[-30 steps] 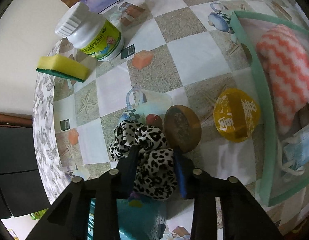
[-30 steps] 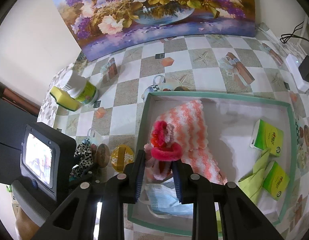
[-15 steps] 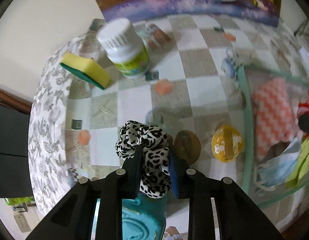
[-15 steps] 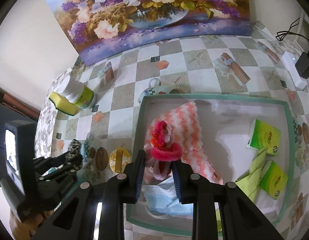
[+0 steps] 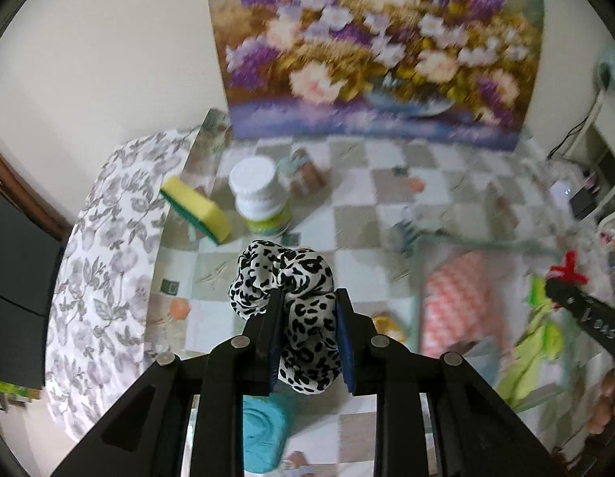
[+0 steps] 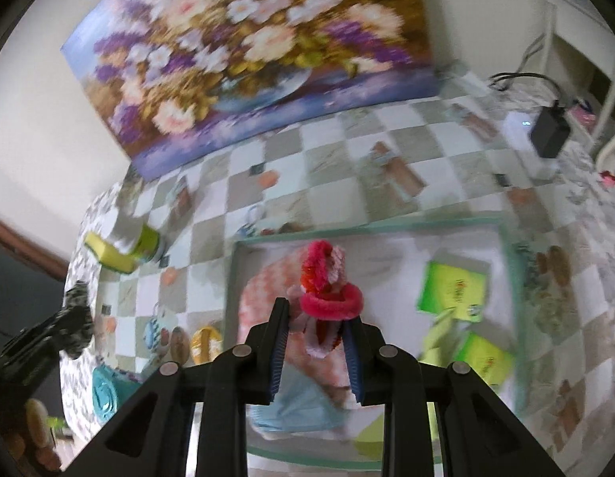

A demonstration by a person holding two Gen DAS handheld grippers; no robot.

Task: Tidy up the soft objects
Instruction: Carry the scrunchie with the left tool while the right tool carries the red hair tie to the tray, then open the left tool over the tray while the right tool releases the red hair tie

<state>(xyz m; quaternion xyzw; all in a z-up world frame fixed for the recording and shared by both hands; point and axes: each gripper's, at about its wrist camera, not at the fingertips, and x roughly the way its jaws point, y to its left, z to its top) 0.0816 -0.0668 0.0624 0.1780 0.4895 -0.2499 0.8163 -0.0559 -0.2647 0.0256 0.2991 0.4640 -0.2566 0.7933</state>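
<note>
My left gripper [image 5: 309, 310] is shut on a leopard-print scrunchie [image 5: 285, 278] and holds it above the checkered table, left of the green-rimmed tray [image 5: 416, 274]. My right gripper [image 6: 317, 322] is shut on a pink and red fluffy scrunchie [image 6: 331, 290] held over the tray [image 6: 231, 310], above the orange-and-white zigzag cloth [image 6: 263, 302]. The left gripper with its scrunchie [image 6: 78, 318] shows at the left of the right wrist view. A blue face mask [image 6: 303, 409] and green tissue packs [image 6: 452, 286] lie in the tray.
A yellow sponge [image 5: 196, 208] and a white pill bottle [image 5: 259, 198] stand at the table's far left. A yellow round item [image 6: 206, 344], a brown disc [image 6: 179, 344] and a teal object [image 5: 263, 433] lie left of the tray. A flower painting [image 5: 379, 51] leans on the wall.
My left gripper has lifted the leopard scrunchie off the table and tilted up. My right gripper has also risen and tilted with the pink scrunchie still in it.
</note>
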